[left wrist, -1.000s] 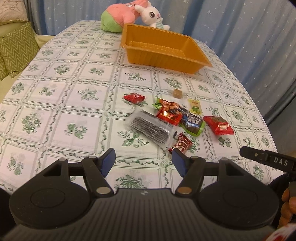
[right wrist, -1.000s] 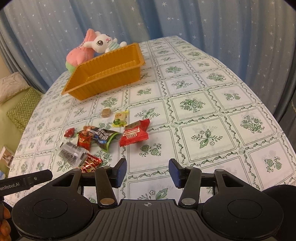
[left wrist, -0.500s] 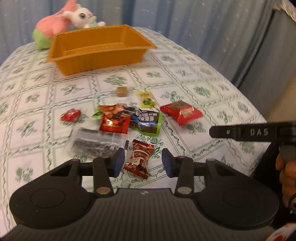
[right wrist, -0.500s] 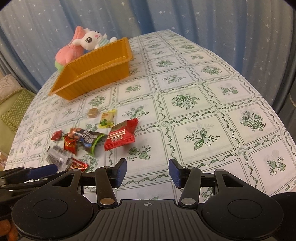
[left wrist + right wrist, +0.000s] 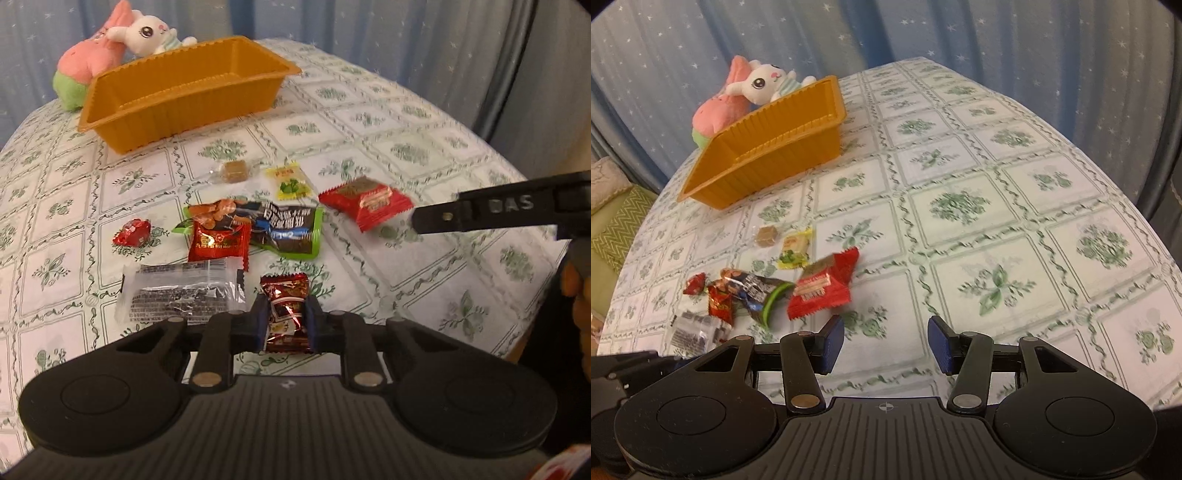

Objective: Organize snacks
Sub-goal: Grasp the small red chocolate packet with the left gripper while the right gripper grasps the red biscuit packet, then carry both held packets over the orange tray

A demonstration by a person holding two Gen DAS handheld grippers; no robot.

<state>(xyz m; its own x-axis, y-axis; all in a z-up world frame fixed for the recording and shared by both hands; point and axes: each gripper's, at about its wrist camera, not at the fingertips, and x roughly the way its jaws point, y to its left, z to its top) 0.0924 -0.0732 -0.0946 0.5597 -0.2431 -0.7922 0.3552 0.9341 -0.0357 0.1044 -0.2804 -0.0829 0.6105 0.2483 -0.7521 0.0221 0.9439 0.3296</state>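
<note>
The left gripper [image 5: 286,321] has its jaws clamped on a dark red candy wrapper [image 5: 286,310] lying on the surface [image 5: 997,221]. The right gripper [image 5: 885,343] has its jaws parted, empty; the orange tray [image 5: 783,162] sits well beyond them.

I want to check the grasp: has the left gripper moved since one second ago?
Yes. The left gripper came closer to the snack pile in front of the orange tray, and its jaws have just closed on the dark red candy packet.

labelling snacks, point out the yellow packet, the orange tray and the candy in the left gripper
yellow packet [image 5: 289,181], left wrist view, middle of its face
orange tray [image 5: 192,107], left wrist view, near ribbed wall
candy [image 5: 286,311], left wrist view, wrapper between the pads
</note>
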